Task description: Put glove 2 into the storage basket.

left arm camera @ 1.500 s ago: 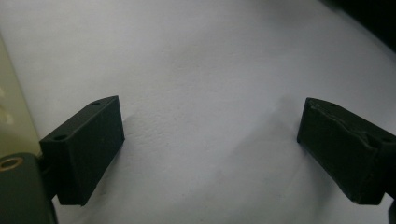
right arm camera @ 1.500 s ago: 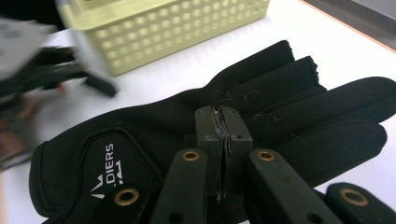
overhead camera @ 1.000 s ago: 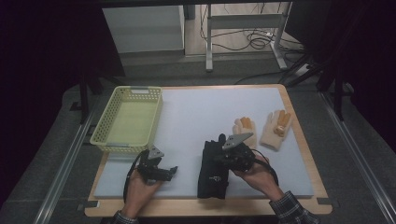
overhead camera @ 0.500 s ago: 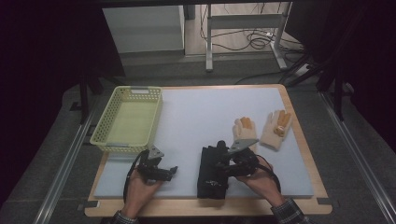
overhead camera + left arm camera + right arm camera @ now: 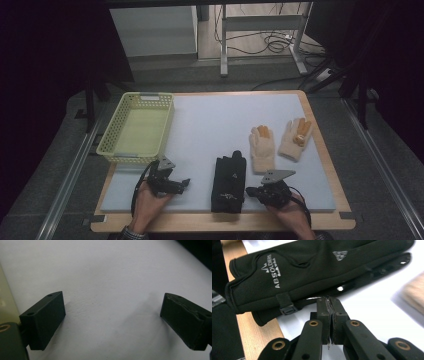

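We hold two black handheld grippers. The left gripper (image 5: pixel 184 183) has two thick, blocky black jaws, each with small round holes near its top edge; one pad's (image 5: pixel 186 322) face looks chipped and cracked. The right gripper (image 5: pixel 249 190) has flat black link arms joined by brass-ringed rivets, and worn, frayed pad edges. Each carries a grey three-cornered plate (image 5: pixel 276 175) on top and trails a black cable (image 5: pixel 299 200). A patterned cuff (image 5: pixel 129 234) covers our left wrist.

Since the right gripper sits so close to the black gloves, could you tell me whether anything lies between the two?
Nothing visible does. The right gripper, jaws shut and empty, points at the edge of the black gloves, with bare white mat between.
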{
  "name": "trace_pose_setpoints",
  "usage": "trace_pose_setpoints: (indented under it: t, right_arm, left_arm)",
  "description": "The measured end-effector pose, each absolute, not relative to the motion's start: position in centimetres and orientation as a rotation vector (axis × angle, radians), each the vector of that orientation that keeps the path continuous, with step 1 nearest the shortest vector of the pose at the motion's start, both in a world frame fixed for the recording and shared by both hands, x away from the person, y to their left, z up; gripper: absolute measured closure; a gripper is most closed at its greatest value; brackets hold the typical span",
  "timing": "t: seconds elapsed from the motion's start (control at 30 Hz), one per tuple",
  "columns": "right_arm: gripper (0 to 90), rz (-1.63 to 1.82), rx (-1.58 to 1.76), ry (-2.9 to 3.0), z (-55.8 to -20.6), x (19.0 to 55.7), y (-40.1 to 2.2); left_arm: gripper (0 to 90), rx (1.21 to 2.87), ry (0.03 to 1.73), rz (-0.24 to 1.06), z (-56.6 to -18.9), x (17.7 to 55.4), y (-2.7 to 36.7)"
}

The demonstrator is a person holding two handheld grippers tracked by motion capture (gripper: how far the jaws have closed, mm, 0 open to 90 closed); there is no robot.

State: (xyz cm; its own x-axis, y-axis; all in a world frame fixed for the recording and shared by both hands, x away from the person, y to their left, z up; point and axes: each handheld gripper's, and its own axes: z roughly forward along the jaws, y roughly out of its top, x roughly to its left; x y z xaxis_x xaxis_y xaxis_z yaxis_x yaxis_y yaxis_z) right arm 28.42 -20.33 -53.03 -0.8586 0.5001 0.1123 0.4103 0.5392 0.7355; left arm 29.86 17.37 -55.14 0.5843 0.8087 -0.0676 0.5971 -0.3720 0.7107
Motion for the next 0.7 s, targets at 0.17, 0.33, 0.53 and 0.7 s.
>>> trace_pose_setpoints:
  t: [0.17,0.33,0.53,0.7]
  right_arm:
    - [85.5,1.228,0.773,2.669,-53.4,28.6,-19.0]
    - [85.5,1.233,0.765,2.672,-53.5,28.9,-17.1]
    - [85.3,1.244,0.762,2.675,-53.6,29.5,-15.5]
    - [84.8,1.242,0.751,2.671,-53.7,30.0,-13.7]
  left_arm:
    - [4.0,2.124,1.115,0.390,-55.2,29.5,17.9]
    - [2.4,2.126,1.137,0.415,-55.2,29.2,18.9]
    - [2.3,2.127,1.167,0.417,-55.2,29.0,19.9]
    - [2.0,2.120,1.155,0.415,-55.3,29.0,20.5]
